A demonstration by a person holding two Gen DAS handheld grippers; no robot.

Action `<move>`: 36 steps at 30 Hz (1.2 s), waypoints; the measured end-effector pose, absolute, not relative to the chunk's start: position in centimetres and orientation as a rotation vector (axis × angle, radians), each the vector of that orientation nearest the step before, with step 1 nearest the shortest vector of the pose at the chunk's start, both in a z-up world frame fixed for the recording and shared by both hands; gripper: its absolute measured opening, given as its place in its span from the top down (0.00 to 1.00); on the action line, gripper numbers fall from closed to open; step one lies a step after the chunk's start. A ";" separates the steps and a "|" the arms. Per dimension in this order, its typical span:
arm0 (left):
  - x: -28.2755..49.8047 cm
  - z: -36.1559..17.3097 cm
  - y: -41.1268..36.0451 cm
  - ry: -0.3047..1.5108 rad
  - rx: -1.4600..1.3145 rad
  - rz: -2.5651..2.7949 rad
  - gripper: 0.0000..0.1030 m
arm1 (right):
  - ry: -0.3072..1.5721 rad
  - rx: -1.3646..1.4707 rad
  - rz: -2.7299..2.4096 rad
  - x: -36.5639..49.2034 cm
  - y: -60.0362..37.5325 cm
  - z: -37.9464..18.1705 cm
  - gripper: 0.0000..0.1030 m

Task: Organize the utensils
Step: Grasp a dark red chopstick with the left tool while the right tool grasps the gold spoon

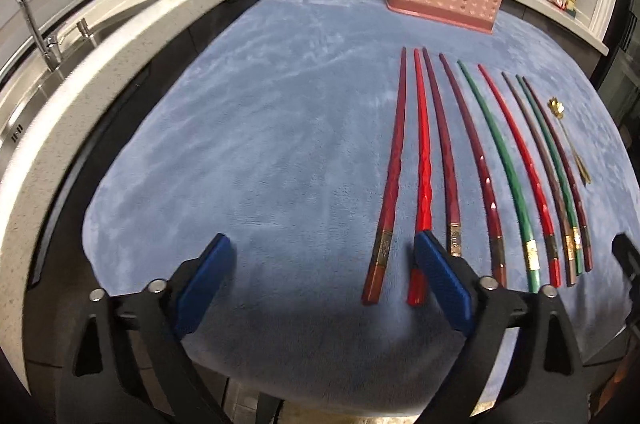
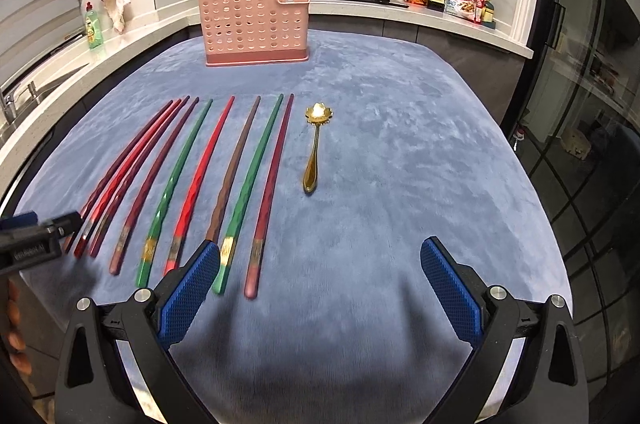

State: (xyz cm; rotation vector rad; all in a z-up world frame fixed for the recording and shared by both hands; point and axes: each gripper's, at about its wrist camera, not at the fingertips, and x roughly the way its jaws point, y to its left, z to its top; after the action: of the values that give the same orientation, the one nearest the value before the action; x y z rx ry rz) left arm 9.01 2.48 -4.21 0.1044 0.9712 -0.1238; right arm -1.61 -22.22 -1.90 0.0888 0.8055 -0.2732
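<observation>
both claws are hanging wide apart over the near edge of the table, holding nothing.

the chopsticks (image 2: 192, 184) are lying side by side on the blue cloth (image 2: 400, 184), long ways pointing from the near edge toward the far edge, where the pink holder (image 2: 252, 24) is standing. the left claw (image 1: 320, 264) is sitting closest to the leftmost sticks, and its right finger (image 1: 440, 280) is covering part of the bright red chopstick (image 1: 423, 164), so i think that stick is the easy one for it. the right claw (image 2: 320, 280) is opening onto bare cloth, with the row just to its left. the gold spoon (image 2: 314, 148) is lying past the last stick, nearer the right claw. the right view is showing the spoon clearly; the left view is showing it tiny at the side.
</observation>
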 end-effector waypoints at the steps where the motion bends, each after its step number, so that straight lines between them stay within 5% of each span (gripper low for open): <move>1: 9.2 -4.4 2.4 0.979 0.105 -0.124 0.23 | 0.806 0.090 -0.273 -1.2 -22.4 -1.8 0.08; 9: 9.8 -4.6 2.8 0.983 0.087 -0.137 0.42 | 0.789 0.129 -0.283 2.6 -24.3 -1.6 0.22; 15: 9.2 -4.6 2.6 0.972 0.091 -0.156 0.59 | 0.816 0.202 -0.252 5.5 -25.6 -2.6 0.48; 22: 9.1 -4.7 2.4 0.958 0.097 -0.151 0.60 | 0.869 0.317 -0.233 6.7 -26.6 -4.6 0.74; 36: 9.1 -4.6 2.5 0.955 0.088 -0.150 0.60 | 0.858 0.310 -0.230 5.9 -26.4 -4.9 0.91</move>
State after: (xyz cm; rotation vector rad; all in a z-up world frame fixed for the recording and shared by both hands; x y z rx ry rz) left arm 9.07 2.46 -4.64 0.0876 0.9549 -0.1504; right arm 5.88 -26.38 -4.91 0.3100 0.8582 -0.2298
